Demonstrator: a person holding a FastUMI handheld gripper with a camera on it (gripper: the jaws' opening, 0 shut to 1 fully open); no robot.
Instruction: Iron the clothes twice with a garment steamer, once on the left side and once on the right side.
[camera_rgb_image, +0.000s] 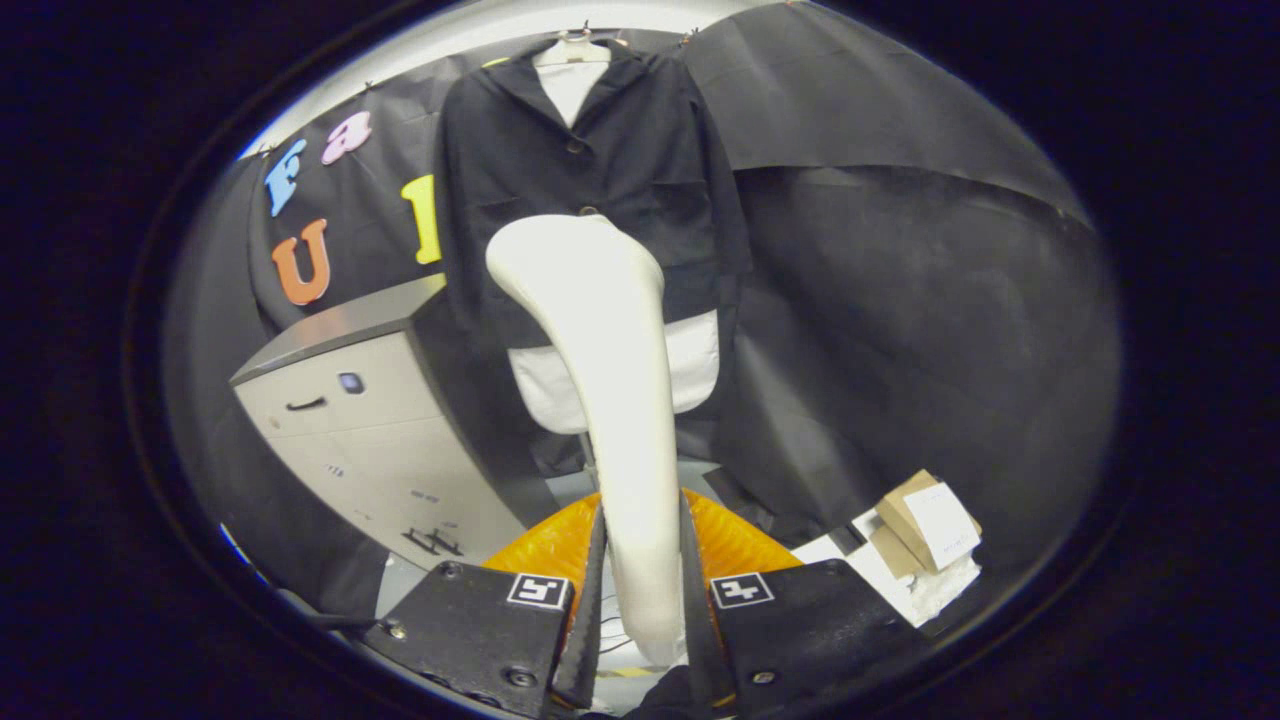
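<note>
A hand-held two-finger gripper (642, 610) clamps the cream-white garment steamer (610, 400) by its handle, both black fingers (585, 610) pressed against the handle's sides with no gap showing between finger and plastic. The steamer rises from between the fingers and curves up and slightly to the left, its rounded head ending in front of the middle of a black jacket (590, 170) that hangs beyond it; whether the head touches the cloth cannot be told from this angle. The jacket, buttoned down the front with two chest pockets, hangs on a white hanger (570, 50) at the top of the booth, worn over a white garment (690, 370) whose collar shows at the neck and whose hem drops below the jacket's lower edge on either side of the steamer's neck. To the left of the jacket stands a light grey cabinet (340, 420) with a dark top, a dark drawer handle and a small button on its face. Just behind the fingers, at the base of the steamer, sits an orange ribbed object (730, 540). To the right of the fingers, low against the black cloth wall, lie brown cardboard boxes (905, 530) with a white paper sheet (942, 522) on them and some crumpled white material beneath.
</note>
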